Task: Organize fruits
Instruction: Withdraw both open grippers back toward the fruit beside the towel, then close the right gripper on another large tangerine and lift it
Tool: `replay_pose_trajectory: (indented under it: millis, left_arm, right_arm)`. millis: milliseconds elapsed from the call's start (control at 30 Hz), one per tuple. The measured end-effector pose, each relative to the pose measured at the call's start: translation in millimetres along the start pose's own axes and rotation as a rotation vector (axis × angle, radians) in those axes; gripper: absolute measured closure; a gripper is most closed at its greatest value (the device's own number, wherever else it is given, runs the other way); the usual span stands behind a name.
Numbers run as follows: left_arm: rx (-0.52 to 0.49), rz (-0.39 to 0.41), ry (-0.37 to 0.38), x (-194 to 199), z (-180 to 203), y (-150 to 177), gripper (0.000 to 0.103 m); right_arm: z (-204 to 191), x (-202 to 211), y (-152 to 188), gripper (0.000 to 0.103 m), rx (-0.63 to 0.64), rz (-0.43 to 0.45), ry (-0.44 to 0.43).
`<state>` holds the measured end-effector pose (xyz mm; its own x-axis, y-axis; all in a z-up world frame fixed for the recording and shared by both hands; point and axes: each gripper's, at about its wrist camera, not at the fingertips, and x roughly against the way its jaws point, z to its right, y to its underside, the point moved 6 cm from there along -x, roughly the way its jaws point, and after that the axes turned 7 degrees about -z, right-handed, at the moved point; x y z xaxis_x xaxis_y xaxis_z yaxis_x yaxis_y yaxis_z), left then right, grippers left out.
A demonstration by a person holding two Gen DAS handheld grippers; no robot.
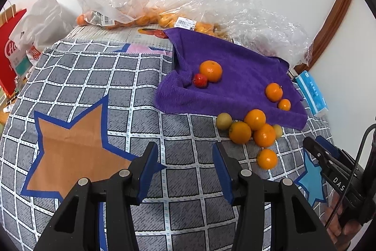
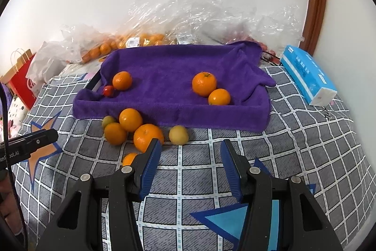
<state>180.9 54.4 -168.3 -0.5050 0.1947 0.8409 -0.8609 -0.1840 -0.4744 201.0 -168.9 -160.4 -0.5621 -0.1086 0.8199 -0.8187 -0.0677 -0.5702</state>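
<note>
The loose fruit lay in a cluster on the checked bedspread (image 2: 305,138) just short of the purple towel-lined tray (image 2: 178,77): four oranges, the biggest orange (image 2: 146,137) touching the outer face of the right gripper's (image 2: 190,145) left finger, and two yellow-green fruits, one pale fruit (image 2: 179,134) just ahead of the gap between the jaws. Inside the tray sat two oranges (image 2: 204,83) ahead and slightly right of the right jaws, with another orange (image 2: 122,80) and a small red fruit (image 2: 108,91) at the far left corner. Sorting looked partly done, with a pick still to begin. Both grippers stood wide and empty; the left gripper (image 1: 185,149) hovered over bare cloth, the cluster ahead to its right. The next move probably called for the right jaws to slide forward around the pale fruit, or left onto the big orange, closing gently since round fruit rolls.

Only the left view showed the nearest orange (image 1: 267,158) whole and the tray's dark wall (image 1: 174,60); the right view half hid that orange behind a finger, but showed the blue tissue pack (image 2: 307,77) fully.
</note>
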Motion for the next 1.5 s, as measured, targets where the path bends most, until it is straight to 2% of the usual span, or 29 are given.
replay_pose_trajectory:
  millis: [433,700,900,1167,1300,1467,1500]
  left_arm:
    - [-0.021,-0.017,-0.001,-2.7,2.8,4.6,0.057]
    - [0.000,-0.021,-0.020,-9.3,-10.7,6.8,0.057]
    - [0.026,-0.061,-0.027,-25.0,-22.2,13.2,0.056]
    - [0.023,-0.070,-0.044,-31.8,-27.1,13.2,0.054]
    - [0.024,-0.065,-0.056,-31.5,-30.9,12.2,0.054]
    - [0.028,-0.052,-0.063,-32.0,-34.8,13.8,0.054]
    - [0.028,-0.046,-0.065,-32.1,-34.8,14.1,0.054]
  right_arm:
    - [-2.4,-1.5,2.5,0.051,0.012,-0.004,-0.010]
    - [-4.7,-5.1,4.6,0.051,0.016,-0.002,-0.025]
    - [-11.8,-19.5,13.0,0.051,0.026,-0.028,-0.045]
    - [-46.7,-28.6,23.1,0.053,0.072,-0.041,-0.160]
    - [-61.5,-38.5,24.3,0.054,0.112,-0.052,-0.150]
    - [-64.2,-56.1,29.9,0.069,0.116,-0.091,-0.123]
    - [-62.9,-56.5,31.1,0.070,0.115,-0.092,-0.130]
